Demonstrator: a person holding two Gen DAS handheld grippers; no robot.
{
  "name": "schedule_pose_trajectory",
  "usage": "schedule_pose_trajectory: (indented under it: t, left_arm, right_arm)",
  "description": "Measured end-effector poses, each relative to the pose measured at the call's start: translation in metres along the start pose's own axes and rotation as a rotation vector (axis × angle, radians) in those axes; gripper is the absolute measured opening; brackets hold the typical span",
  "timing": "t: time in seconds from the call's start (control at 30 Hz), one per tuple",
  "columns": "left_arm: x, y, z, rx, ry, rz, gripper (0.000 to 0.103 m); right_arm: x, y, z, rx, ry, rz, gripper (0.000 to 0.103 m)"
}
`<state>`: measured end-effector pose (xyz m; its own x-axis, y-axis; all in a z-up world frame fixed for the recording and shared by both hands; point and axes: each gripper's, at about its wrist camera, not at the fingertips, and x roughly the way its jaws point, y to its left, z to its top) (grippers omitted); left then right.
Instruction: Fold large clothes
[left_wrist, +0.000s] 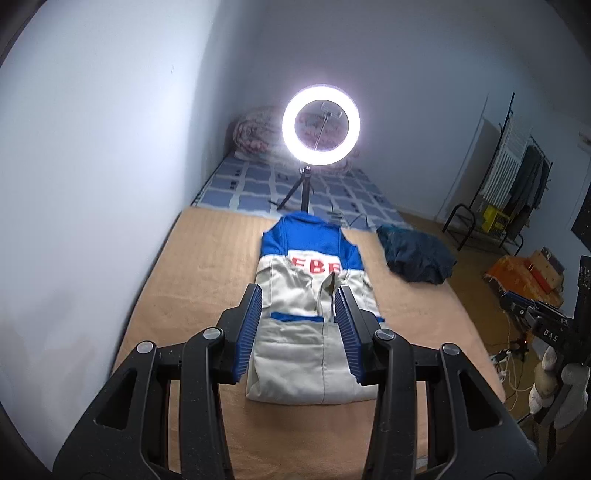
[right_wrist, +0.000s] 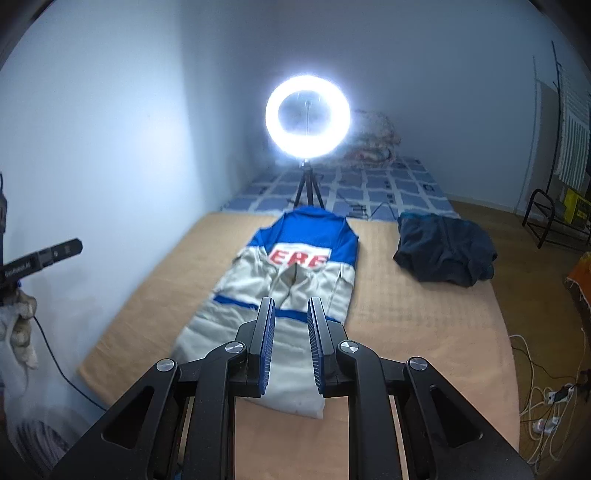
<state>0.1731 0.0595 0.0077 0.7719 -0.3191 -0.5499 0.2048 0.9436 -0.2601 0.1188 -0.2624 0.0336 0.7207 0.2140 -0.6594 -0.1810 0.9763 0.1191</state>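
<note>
**Both tongs raised above a partly folded garment on a mat**

Left tongs (left_wrist: 299, 295): jaws clearly apart, nothing between the blue ribbed pads, touching nothing. Right tongs (right_wrist: 291, 308): jaws set apart by a narrower gap, likewise empty and clear of the cloth. Both point downward over the white-and-blue garment (left_wrist: 314, 332), which lies flat along the middle of the tan mat (left_wrist: 192, 266), its blue collar end toward the mat's far edge and its white lower end toward the near edge. Red letters cross the chest, and the sleeves appear folded inward over the body.

Surroundings: a crumpled dark garment (right_wrist: 447, 251) sits near the mat's far right corner, apart from the white one. Beyond the far edge a lit ring light (left_wrist: 320, 122) stands on a tripod upon a blue checked bedcover (right_wrist: 388, 188), with a rolled patterned quilt (left_wrist: 255, 129) against the wall. Nothing lies between the tongs and the garment.

Views compared: the left wrist view shows the right tongs' body and a gloved hand at its right margin, plus a clothes rack (left_wrist: 517, 166); the right wrist view shows the left tongs' body and glove at its left margin, and loose cables (right_wrist: 546, 402) on the floor.
</note>
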Motion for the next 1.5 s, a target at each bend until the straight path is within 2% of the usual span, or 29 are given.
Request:
schedule_pose_trajectory:
  t: [0.1, 0.27, 0.57, 0.9, 1.17, 1.2, 1.23, 1.27, 1.33, 1.5]
  left_arm:
    - [-0.006, 0.004, 0.014, -0.001, -0.015, -0.01, 0.042]
    - [0.008, 0.01, 0.034, 0.016, -0.007, -0.022, 0.042]
    - [0.086, 0.011, 0.065, 0.024, 0.049, -0.019, 0.042]
    - [0.216, 0.017, 0.103, 0.07, 0.134, 0.0, 0.042]
    - [0.33, 0.032, 0.12, 0.046, 0.195, -0.019, 0.042]
    - [0.346, 0.034, 0.121, 0.039, 0.207, -0.02, 0.046]
    - [0.361, 0.037, 0.122, 0.031, 0.218, -0.017, 0.057]
    - [0.372, 0.039, 0.122, 0.026, 0.222, -0.019, 0.06]
    - [0.4, 0.043, 0.121, 0.021, 0.241, -0.034, 0.061]
    - [0.467, 0.053, 0.111, 0.065, 0.305, -0.001, 0.061]
  right_arm:
    - [-0.01, -0.003, 0.012, 0.0, -0.021, -0.014, 0.016]
    - [-0.008, -0.009, 0.026, 0.012, -0.021, -0.041, 0.016]
    - [0.041, -0.029, 0.039, 0.015, 0.036, -0.069, 0.016]
    - [0.145, -0.082, 0.068, 0.02, 0.108, -0.059, 0.016]
    - [0.242, -0.13, 0.084, 0.047, 0.151, -0.04, 0.016]
    - [0.25, -0.133, 0.085, 0.045, 0.154, -0.035, 0.017]
    - [0.261, -0.137, 0.087, 0.04, 0.157, -0.032, 0.017]
    - [0.269, -0.14, 0.089, 0.035, 0.159, -0.031, 0.02]
    - [0.29, -0.148, 0.091, 0.024, 0.155, -0.036, 0.041]
    - [0.341, -0.162, 0.092, 0.014, 0.166, -0.019, 0.043]
